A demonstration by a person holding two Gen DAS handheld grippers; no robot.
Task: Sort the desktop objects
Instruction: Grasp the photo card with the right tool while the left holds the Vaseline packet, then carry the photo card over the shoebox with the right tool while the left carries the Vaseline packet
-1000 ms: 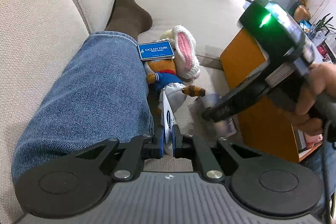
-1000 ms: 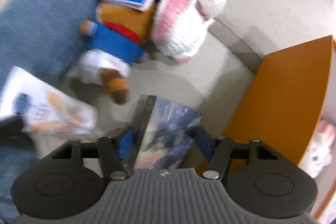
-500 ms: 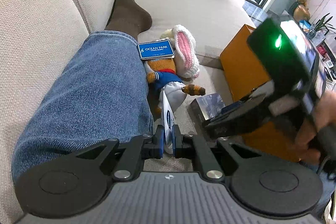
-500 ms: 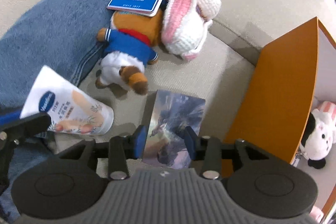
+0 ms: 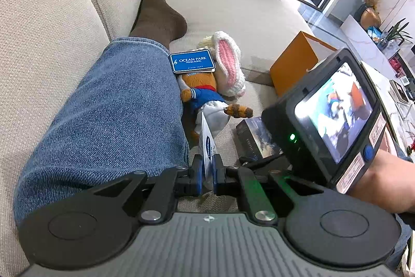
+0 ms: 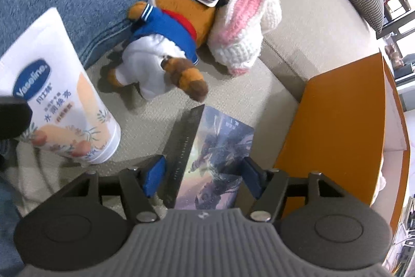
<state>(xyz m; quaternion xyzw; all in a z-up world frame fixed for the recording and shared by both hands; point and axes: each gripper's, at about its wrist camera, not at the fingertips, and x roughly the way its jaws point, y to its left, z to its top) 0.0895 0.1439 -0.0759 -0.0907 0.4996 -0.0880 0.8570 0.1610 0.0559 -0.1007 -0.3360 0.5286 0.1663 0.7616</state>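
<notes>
Spreading wide again, our right gripper [image 6: 202,177] straddles the dark card box [image 6: 207,155] lying on the sofa [image 6: 272,17] near the orange box [image 6: 337,126], pads clear; our left gripper [image 5: 206,174] pinches the Vaseline tube [image 6: 59,105], so the pickup remains undone.

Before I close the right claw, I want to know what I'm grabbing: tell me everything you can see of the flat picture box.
The flat box is a thin rectangular case with dark fantasy artwork on its face and a dark spine with faint lettering. It looks like glossy card. It lies flat on the beige sofa cushion, between the orange box and the white tube. The right claw, just opened, straddles its near end, pads apart from it.
</notes>
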